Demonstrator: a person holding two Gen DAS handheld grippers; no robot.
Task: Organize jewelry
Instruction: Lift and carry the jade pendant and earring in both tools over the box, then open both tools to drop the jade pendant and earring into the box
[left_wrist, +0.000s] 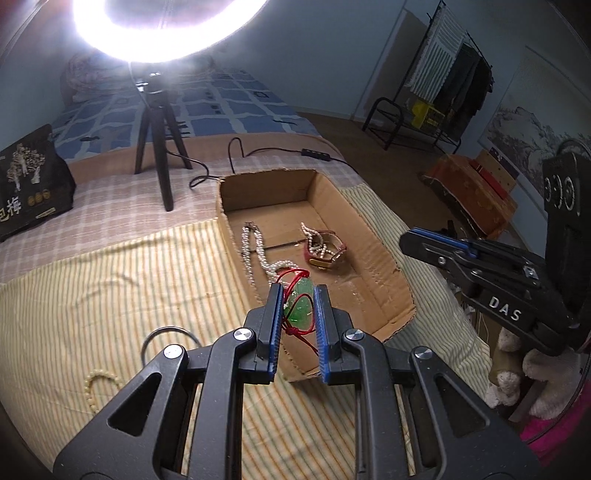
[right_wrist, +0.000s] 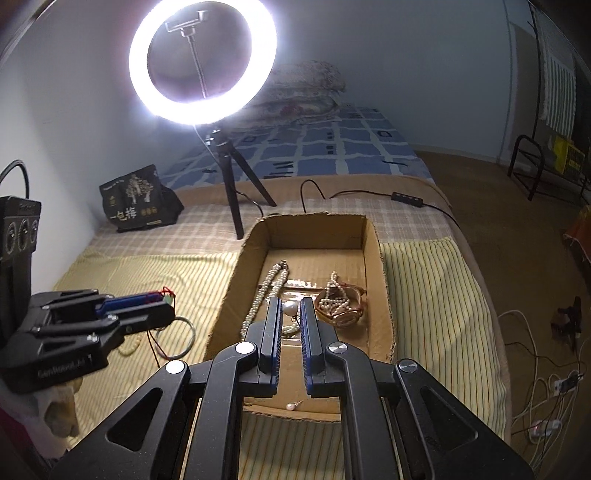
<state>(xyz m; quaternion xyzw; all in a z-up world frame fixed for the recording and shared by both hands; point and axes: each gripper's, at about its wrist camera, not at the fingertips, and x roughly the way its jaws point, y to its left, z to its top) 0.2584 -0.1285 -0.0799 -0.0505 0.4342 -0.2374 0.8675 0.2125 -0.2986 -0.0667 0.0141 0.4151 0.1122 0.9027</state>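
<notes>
My left gripper (left_wrist: 299, 291) is shut on a green jade pendant (left_wrist: 301, 308) with a red cord, held above the near left edge of the cardboard box (left_wrist: 373, 236). In the right wrist view it (right_wrist: 168, 301) is left of the box (right_wrist: 380, 258). A pearl necklace (left_wrist: 251, 251) and a red watch (left_wrist: 327, 254) with pearls lie in the box. My right gripper (right_wrist: 291, 301) is over the box with a narrow gap between its jaws and holds nothing; a large pearl (right_wrist: 290, 307) lies below. A pearl earring (right_wrist: 291, 406) lies by the box's near wall.
A metal bangle (left_wrist: 168, 334) and a beaded bracelet (left_wrist: 94, 384) lie on the striped cloth (left_wrist: 110, 277) left of the box. A ring light on a tripod (right_wrist: 229, 184), its cable and a black bag (right_wrist: 138, 201) stand behind. The bed edge drops to the right.
</notes>
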